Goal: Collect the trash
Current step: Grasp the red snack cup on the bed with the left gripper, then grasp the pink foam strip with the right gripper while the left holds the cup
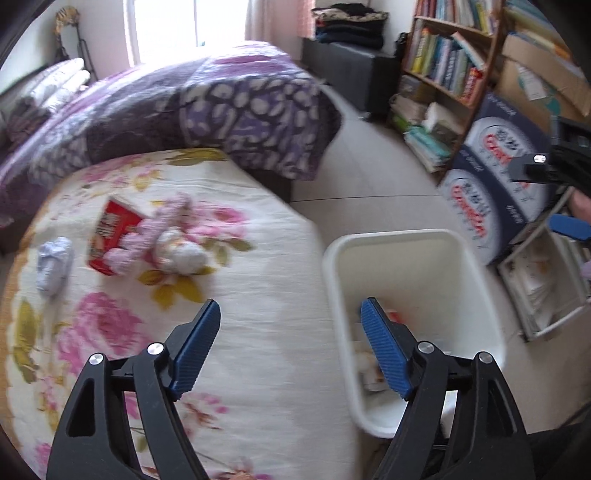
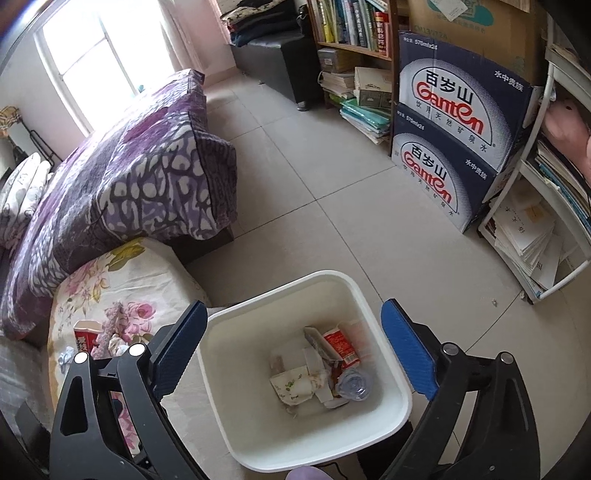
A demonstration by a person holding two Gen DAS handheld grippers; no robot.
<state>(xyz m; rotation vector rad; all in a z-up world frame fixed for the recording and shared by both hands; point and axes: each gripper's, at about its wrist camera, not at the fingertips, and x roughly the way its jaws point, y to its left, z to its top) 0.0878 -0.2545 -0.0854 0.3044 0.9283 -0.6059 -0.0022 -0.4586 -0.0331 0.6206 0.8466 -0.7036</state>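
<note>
White plastic forms the trash bin (image 2: 373, 325), which stands on the tiled floor (image 2: 325, 177) just beside the bed (image 1: 258, 332). The right claw (image 2: 291, 321) hangs straight above the bin, its blue pads spread wide with nothing between them; one pad is over the bin's near-left rim, the other beyond its right wall. Below that claw, at the bin's bottom, lie a red and white carton (image 2: 341, 345), crumpled paper (image 2: 295, 384) and a clear plastic lid (image 2: 354, 384).

The left claw (image 1: 291, 314) is likewise spread and holds nothing. It hangs over the bed's edge: its left pad is above the floral sheet (image 1: 240, 369), its right pad above the bin's inside. Ahead of it and to its left, on the sheet, a red snack box (image 1: 110, 232) lies touching a pink and white wad (image 1: 170, 240); further left, apart from these, sits a pale crumpled wrapper (image 1: 53, 266). Beyond them a purple quilt (image 1: 221, 107) is heaped on the bed. Far ahead to the right of both claws stand two stacked water cartons (image 2: 461, 147) and a bookshelf (image 2: 354, 33).
</note>
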